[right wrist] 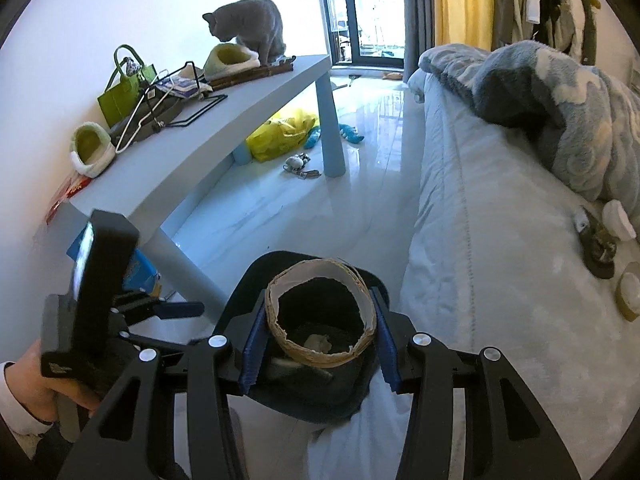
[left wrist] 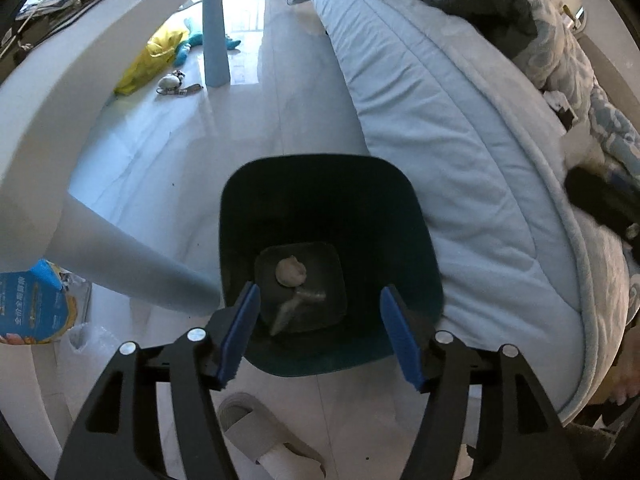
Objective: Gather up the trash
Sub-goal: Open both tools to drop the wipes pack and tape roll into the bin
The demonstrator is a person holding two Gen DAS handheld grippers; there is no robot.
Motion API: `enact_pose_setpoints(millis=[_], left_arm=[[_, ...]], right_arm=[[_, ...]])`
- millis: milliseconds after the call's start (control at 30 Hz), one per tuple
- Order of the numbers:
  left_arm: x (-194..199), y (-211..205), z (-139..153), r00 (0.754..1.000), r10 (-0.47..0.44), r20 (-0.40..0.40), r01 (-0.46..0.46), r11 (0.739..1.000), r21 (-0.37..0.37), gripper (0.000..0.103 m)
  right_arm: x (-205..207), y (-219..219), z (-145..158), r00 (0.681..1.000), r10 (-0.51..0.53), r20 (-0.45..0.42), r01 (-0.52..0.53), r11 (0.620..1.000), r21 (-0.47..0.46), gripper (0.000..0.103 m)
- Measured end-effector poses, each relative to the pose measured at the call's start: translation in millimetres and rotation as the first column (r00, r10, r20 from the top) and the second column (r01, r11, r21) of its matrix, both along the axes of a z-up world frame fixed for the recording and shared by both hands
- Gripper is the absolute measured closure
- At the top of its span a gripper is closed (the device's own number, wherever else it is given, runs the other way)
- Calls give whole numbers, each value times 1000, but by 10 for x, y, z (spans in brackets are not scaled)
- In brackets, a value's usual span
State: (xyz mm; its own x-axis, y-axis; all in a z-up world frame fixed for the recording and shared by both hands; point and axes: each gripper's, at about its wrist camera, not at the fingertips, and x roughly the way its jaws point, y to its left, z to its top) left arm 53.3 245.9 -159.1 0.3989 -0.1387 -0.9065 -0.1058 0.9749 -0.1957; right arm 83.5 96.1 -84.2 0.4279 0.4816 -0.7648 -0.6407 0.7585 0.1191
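A dark teal trash bin (left wrist: 332, 200) stands on the floor between a table leg and the bed. At its bottom lie a crumpled grey paper ball (left wrist: 291, 271) and a blurred silvery wrapper (left wrist: 296, 304). My left gripper (left wrist: 320, 320) hangs open over the bin's near rim, with nothing between its blue pads. In the right wrist view my right gripper (right wrist: 319, 338) is shut on a brown cardboard ring (right wrist: 320, 354), held over the same bin (right wrist: 320, 396). The paper ball (right wrist: 318, 342) shows through the ring. A hand holds the left gripper (right wrist: 100, 300) at the left.
A pale blue table (right wrist: 224, 120) with clutter and a grey cat (right wrist: 252, 28) runs along the left; its leg (left wrist: 132, 268) touches the bin. The bed (left wrist: 440, 120) lies on the right. A yellow bag (right wrist: 280, 132), toys, a grey slipper (left wrist: 256, 432) and a blue pack (left wrist: 32, 304) are on the floor.
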Motion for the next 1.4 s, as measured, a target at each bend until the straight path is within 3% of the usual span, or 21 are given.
enact_pose_setpoints(millis=[300,633,933,1167,1200,1267,1333,1400], left_arm=[[-60,75,348,991,25,135,-26,1000,5,40],[-181,178,825,952,41,303,-38,999,-17,53],[-234,121,1107,926,51,373,-29,998,-64,63],[-307,93,1343,900,59,431,-22,996,-90,64],[-314,84,1371,897,61,437,-21,995,-94,64],[-314,75,1423,893,61,445,-18,995,-100,64],[-320,34,1471,888,57,456,-13,995,-100,64],[-311,1,1491,884,55,464,-9,995,-102,64]], right_arm=[[44,135,-264,999,9,-48,-12,998,-54,55],[82,283,-568,996,13,-89,-24,993,-118,55],[58,469,-990,987,31,-161,-61,981,-186,55],[12,449,-1223,983,26,-183,-72,965,-251,54],[3,443,-1238,982,29,-184,-77,963,-259,53],[-6,436,-1239,983,36,-181,-84,960,-266,39],[-5,414,-1215,984,33,-176,-79,963,-259,32],[-1,381,-1169,984,32,-173,-75,966,-246,32]])
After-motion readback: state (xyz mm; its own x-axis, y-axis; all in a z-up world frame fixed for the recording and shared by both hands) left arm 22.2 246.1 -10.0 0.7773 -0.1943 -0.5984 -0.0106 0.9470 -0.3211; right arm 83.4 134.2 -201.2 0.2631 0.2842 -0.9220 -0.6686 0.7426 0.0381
